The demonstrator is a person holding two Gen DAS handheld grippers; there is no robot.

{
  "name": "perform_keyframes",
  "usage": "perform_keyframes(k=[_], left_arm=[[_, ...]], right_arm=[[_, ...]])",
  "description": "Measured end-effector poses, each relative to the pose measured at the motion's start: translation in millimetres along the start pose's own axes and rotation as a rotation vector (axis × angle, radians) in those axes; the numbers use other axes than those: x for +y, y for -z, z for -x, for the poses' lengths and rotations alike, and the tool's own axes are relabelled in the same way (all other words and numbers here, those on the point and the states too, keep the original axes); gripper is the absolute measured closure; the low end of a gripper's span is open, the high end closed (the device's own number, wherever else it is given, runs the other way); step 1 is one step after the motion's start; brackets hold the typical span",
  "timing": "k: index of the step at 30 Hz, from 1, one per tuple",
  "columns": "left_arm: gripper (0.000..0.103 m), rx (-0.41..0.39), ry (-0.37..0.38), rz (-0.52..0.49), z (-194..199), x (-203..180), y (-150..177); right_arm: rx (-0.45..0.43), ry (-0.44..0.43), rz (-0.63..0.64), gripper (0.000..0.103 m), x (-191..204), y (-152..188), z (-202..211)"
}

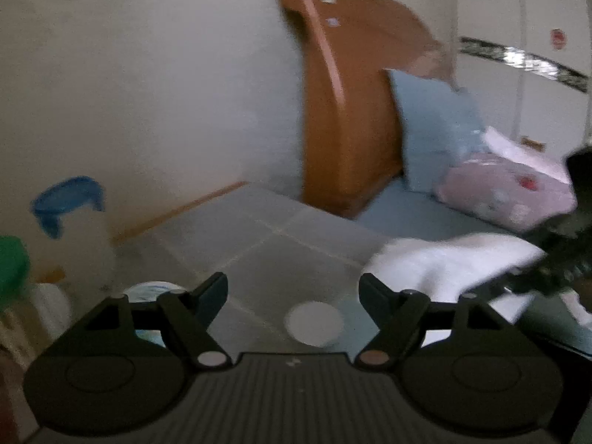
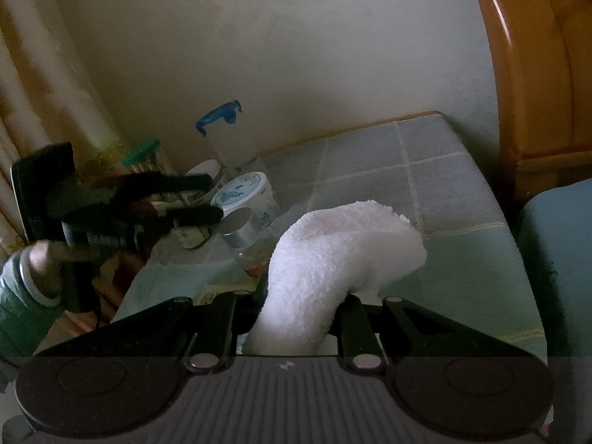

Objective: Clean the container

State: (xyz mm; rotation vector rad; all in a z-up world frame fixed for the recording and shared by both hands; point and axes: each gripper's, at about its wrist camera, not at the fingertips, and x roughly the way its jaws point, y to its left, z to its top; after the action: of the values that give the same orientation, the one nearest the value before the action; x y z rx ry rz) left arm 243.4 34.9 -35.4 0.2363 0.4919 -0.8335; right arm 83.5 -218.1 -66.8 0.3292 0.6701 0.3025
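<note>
Right gripper (image 2: 299, 318) clamps white towel (image 2: 344, 244); left gripper (image 1: 292, 288) open, empty. Next: grab silver-lidded jar (image 2: 242, 227) at towel's nine o'clock, wipe.

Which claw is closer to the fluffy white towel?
Right. The right claw is shut on the white towel. The left claw is open, off to the side by the jars.
</note>
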Motion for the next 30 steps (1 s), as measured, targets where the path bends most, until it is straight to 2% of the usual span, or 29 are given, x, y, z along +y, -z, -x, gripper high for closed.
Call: perform_keyframes(k=[2,8,11,17,19,24,30], left_arm=[[0.024,0.012,-0.038,0.004,-1,5,-2],[0.024,0.115,-0.06,-0.017,-21,1,6],[0.024,0.125,-0.057,0.0,-22,1,7],[0.022,0.137,-0.057,0.016,-21,4,8],[0.021,0.137,-0.058,0.025,-22,4,7],[0.018,0.134,-0.056,0.028,-23,6,8],[0.017,0.128,-0.052,0.034,-24,7,10]], right_arm=[[-0.002,-0.006,-0.004,0.083,-1,0,-1],[-0.004,-0.02,-0.008,0.083,-4,-1,-5],[-0.009,-0.029,0.018,0.082,-3,-6,-11],[-0.003,-0.035,0.161,0.084,10,-21,-43],[0.012,-0.068,0.202,0.084,16,-22,-57],[0.056,-0.145,0.24,0.084,30,-15,-77],[0.107,-0.205,0.212,0.084,40,3,-76]])
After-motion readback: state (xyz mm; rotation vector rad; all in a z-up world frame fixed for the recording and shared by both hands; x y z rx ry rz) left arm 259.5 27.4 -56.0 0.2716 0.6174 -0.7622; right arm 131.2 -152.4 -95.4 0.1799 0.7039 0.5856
